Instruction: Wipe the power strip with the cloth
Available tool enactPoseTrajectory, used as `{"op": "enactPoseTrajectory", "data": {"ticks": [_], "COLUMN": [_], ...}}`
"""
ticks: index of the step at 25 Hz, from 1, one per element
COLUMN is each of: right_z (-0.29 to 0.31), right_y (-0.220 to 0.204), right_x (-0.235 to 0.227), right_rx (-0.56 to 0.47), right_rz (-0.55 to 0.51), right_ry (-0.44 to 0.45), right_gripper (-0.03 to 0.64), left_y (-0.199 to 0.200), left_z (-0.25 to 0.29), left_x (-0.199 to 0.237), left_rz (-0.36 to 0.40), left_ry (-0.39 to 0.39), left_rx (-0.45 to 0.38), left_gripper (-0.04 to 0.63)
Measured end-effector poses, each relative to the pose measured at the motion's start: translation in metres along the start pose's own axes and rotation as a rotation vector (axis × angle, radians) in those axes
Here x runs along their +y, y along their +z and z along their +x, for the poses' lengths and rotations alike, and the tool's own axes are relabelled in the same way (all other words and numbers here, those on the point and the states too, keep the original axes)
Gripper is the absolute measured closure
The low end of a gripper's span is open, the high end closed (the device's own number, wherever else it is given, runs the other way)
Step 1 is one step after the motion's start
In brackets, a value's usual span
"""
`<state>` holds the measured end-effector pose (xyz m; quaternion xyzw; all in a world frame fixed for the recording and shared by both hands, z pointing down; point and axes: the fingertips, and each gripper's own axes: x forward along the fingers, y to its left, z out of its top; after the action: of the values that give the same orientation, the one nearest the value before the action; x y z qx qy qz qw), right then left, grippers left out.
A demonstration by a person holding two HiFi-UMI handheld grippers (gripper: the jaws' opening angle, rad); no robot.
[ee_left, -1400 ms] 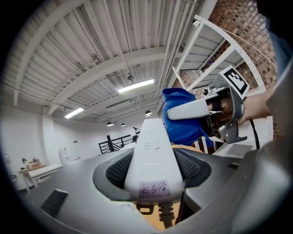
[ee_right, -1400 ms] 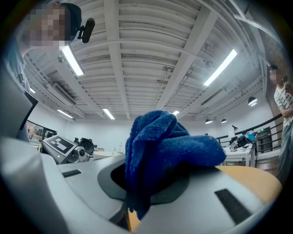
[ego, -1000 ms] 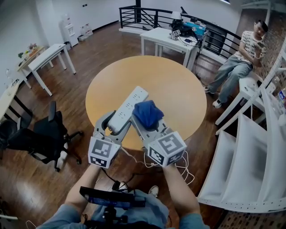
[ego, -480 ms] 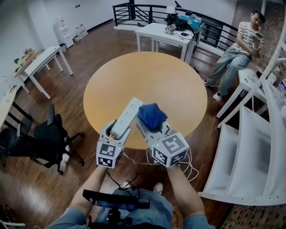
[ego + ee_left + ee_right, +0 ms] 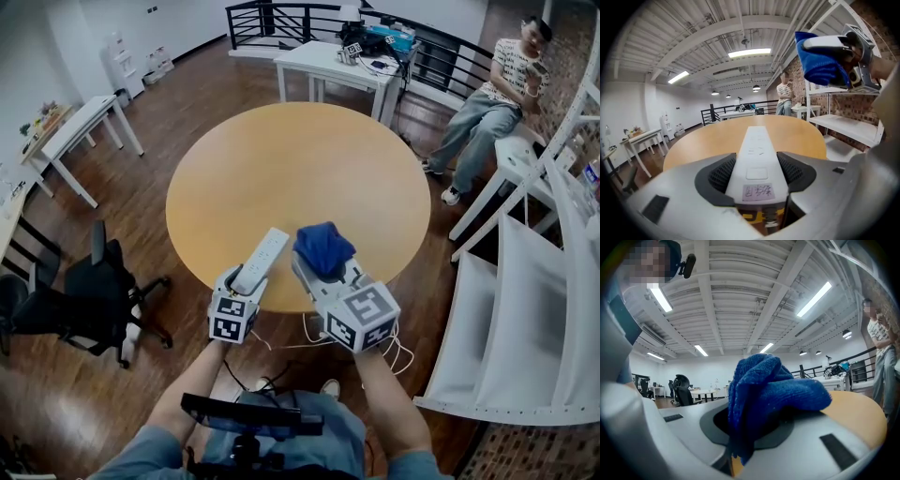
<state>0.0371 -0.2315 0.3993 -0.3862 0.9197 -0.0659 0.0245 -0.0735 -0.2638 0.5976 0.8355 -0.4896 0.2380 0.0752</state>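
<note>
A white power strip (image 5: 261, 261) is clamped between the jaws of my left gripper (image 5: 246, 279) and juts forward over the near edge of the round wooden table (image 5: 300, 178). In the left gripper view the power strip (image 5: 757, 157) runs straight out from the gripper (image 5: 757, 176), a small label on its near end. Beside it, my right gripper (image 5: 323, 262) is shut on a bunched blue cloth (image 5: 322, 247). The right gripper view has the cloth (image 5: 764, 394) filling the gap of that gripper (image 5: 757, 425). Cloth and strip sit a small gap apart.
A white cable (image 5: 309, 337) trails down from the strip below the table edge. A black office chair (image 5: 84, 291) stands at the left, white shelving (image 5: 525, 309) at the right. A seated person (image 5: 492, 103) is at the far right, white tables (image 5: 337, 66) beyond.
Both grippers have drawn back toward me and lower in the head view. The power strip and the cloth came with them; the strip now reaches less far over the table.
</note>
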Motion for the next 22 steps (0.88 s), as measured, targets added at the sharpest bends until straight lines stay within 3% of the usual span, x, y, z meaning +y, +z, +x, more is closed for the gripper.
{"op": "enactPoseTrajectory", "data": {"ticks": [7,22], "right_z": [0.0,0.01], "right_y": [-0.006,-0.015], "right_x": [-0.009,-0.012], "right_rx": [0.022,0.043], "right_rz": [-0.004,0.021], "right_ry": [0.001,0.033], "right_gripper": [0.557,0.557], "left_y": [-0.038,-0.06], "left_z": [0.02,0.033], "left_x": [-0.002,0.001], "left_rz": [-0.015,-0.025], "left_ry": [-0.01,-0.022], "left_rx": [0.101,0.171], "left_gripper": [0.314,0.31]}}
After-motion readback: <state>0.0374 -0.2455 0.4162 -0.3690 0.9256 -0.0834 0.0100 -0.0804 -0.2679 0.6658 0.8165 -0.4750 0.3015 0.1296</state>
